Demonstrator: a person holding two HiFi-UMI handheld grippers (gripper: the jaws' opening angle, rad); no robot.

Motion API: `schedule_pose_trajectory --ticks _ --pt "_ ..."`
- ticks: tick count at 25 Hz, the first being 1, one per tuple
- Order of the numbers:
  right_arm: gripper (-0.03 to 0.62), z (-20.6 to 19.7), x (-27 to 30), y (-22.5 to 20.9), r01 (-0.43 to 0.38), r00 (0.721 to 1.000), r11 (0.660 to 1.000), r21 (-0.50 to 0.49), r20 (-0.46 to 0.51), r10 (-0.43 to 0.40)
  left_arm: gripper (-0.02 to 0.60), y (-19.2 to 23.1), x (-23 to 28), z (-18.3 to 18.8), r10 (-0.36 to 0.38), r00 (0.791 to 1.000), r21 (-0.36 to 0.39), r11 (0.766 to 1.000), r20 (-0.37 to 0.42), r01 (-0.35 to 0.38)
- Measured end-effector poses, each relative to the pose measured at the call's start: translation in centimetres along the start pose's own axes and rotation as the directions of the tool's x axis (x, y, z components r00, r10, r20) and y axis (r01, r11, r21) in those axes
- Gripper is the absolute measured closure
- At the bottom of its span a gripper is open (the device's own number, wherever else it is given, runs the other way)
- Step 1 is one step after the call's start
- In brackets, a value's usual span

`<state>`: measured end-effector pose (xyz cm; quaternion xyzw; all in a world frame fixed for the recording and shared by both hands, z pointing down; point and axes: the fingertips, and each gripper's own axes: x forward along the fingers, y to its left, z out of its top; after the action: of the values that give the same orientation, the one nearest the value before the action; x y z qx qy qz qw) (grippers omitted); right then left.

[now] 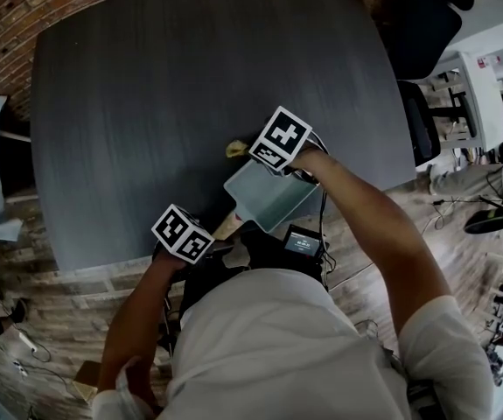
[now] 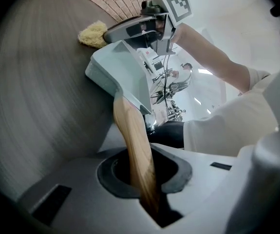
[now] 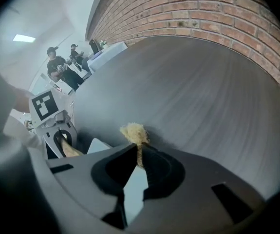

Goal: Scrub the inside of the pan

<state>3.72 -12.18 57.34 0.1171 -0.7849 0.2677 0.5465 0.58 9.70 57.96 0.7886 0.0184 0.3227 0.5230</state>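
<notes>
- Your left hand-held gripper is pinched tight on the light wooden handle of the pale blue-grey square pan. The handle runs straight out from between the jaws, and the pan body sits at its far end, tipped on a slant.
- Your right hand-held gripper has its jaws drawn almost together, nipping a yellowish fibrous scrubber. The tuft sticks out just past the fingertips.
- From that right hand-held gripper, the scrubber hangs beyond the pan's far corner, over the dark grey worktop, not inside the pan. You cannot tell whether it touches the surface.
- The pan lies just beneath and behind the right hand-held gripper, and its pale floor shows through the narrow slit between the jaws.
- Each hand-held gripper carries a white cube with black square markers. These are block patterns only, with no letters or digits.
- A small black screen device sits just below the pan near your body. Its print is too small to read.
- No brand mark can be made out on the pan or its handle.
- Past the right hand-held gripper, a red brick wall runs along the worktop's far side.
</notes>
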Motion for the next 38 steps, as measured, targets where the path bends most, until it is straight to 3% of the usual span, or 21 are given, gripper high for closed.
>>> schedule_pose_trajectory --ticks 19,35,38 --pt "0.556 2.0 2.4 7.4 -0.099 0.995 0.992 -0.074 -0.032 0.097 0.525 0.0 0.6 1.7 0.044 0.998 0.025 0.999 0.033 -0.045" --pt "0.557 2.5 3.8 11.7 -0.132 0.991 0.987 -0.095 -0.011 0.131 0.520 0.3 0.8 2.7 0.073 0.995 0.023 0.997 0.061 -0.074" --pt "0.557 1.6 4.1 11.8 -0.099 0.995 0.989 -0.114 -0.010 0.098 0.518 0.4 0.7 3.1 0.083 0.994 0.016 0.996 0.077 -0.085"
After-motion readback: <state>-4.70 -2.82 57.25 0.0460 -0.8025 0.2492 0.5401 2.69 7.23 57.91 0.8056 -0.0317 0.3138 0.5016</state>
